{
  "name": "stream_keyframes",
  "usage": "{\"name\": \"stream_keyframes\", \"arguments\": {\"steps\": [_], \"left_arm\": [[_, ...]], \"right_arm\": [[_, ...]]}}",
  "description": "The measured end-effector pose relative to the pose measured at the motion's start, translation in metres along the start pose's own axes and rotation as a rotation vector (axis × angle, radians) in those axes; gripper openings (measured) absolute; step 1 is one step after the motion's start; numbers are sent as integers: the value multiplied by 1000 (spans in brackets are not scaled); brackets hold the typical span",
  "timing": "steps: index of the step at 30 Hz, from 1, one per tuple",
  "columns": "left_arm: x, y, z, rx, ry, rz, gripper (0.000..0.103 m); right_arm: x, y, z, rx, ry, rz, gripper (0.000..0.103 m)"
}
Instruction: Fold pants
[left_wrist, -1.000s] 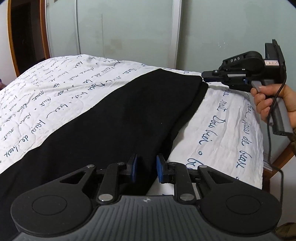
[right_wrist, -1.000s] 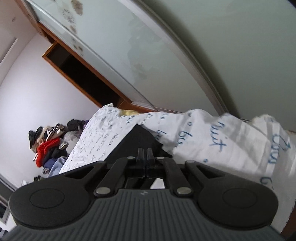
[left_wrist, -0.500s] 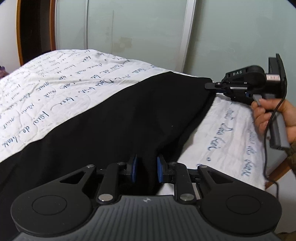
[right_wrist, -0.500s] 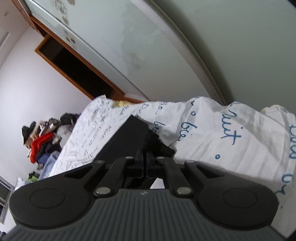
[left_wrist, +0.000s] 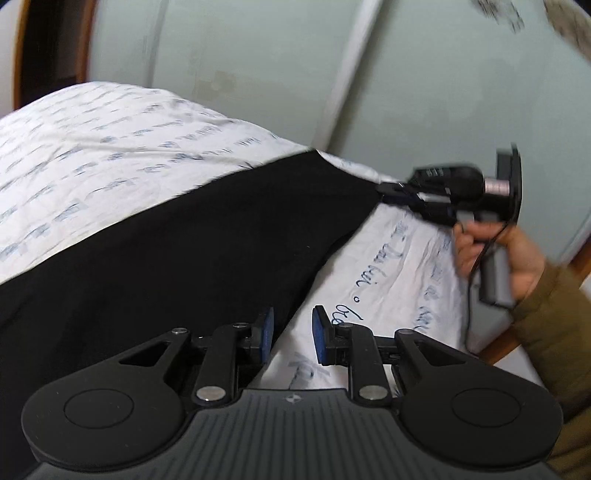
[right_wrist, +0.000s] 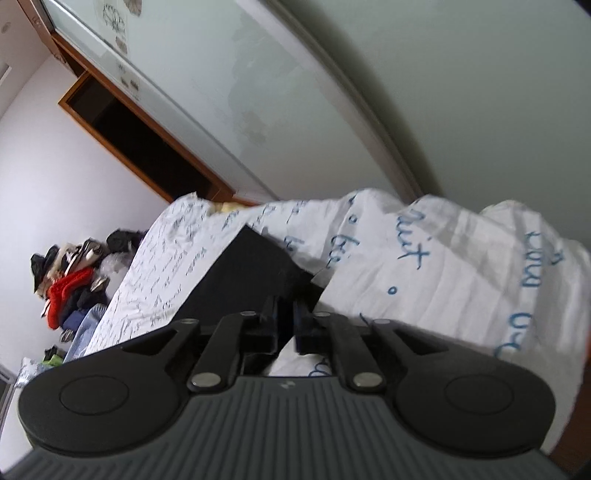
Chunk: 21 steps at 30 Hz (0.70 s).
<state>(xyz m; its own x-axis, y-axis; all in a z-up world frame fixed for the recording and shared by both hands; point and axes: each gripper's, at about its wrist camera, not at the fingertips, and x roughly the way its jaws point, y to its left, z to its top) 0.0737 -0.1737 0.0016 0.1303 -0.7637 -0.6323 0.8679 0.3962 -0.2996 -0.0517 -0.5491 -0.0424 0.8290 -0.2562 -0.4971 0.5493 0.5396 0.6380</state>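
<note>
Black pants lie spread flat across a white bedcover with blue script. My left gripper is open at the pants' near right edge, with nothing between its blue pads. My right gripper has its jaws slightly apart at the pants' far corner. It also shows in the left wrist view, held by a hand at that corner.
Pale green sliding wardrobe doors stand behind the bed. A pile of clothes lies on the floor beyond the bed. The bed's wooden frame shows at the right edge.
My right gripper was shut on the pants' corner and has opened a little. My left gripper has shifted right, so its gap is now over the bedcover at the pants' edge.
</note>
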Motion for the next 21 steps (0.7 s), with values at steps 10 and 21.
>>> {"name": "stream_keyframes", "arguments": {"steps": [10,21], "left_arm": [[-131,47,-59,-217,-191,464,80],[-276,114,-165,-741,-379,879,80]], "right_arm": [[-42,115,-60,-513,-122,154,47],[-51,267,-234,-1202,131,597,72]]}}
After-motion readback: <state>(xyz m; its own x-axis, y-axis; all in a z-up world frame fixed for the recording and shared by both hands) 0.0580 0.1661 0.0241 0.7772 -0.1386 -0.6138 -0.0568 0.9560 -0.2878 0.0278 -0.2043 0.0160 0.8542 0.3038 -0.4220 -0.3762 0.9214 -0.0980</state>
